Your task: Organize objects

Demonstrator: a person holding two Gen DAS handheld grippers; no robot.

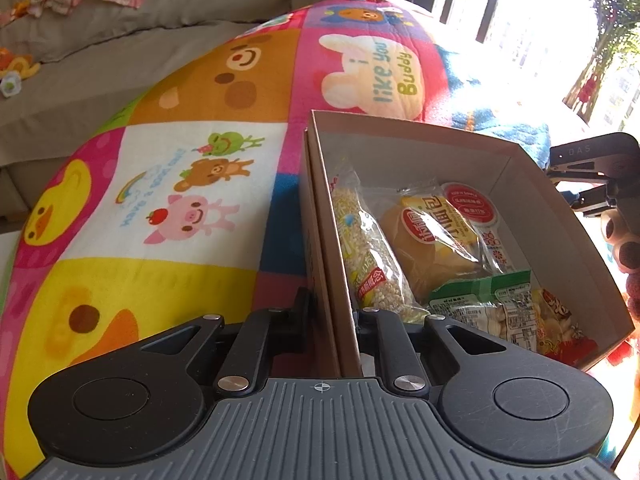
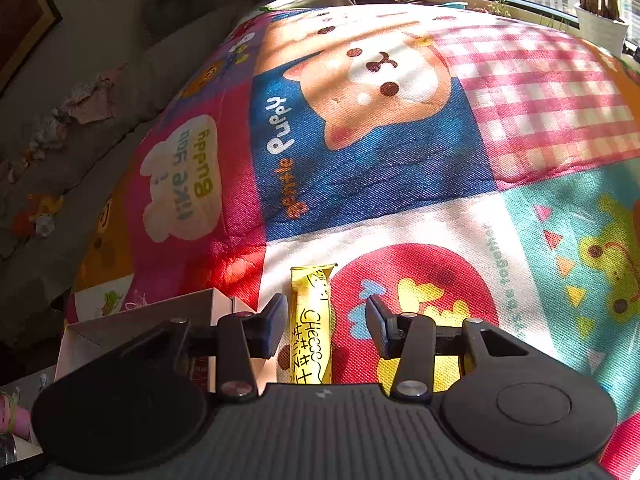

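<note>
Snack packets [image 1: 434, 248] lie packed in the cardboard box [image 1: 560, 184] on the cartoon-print quilt [image 1: 168, 184], and the left gripper [image 1: 332, 312] is clenched on the box's near-left wall, one finger inside and one outside. Over on the quilt just right of the box, the right gripper [image 2: 326, 320] hangs released around a yellow "Cheese" stick packet [image 2: 310, 328]; its left pad seems to brush the wrapper, though glare blurs that, while its right pad stands clear.
</note>
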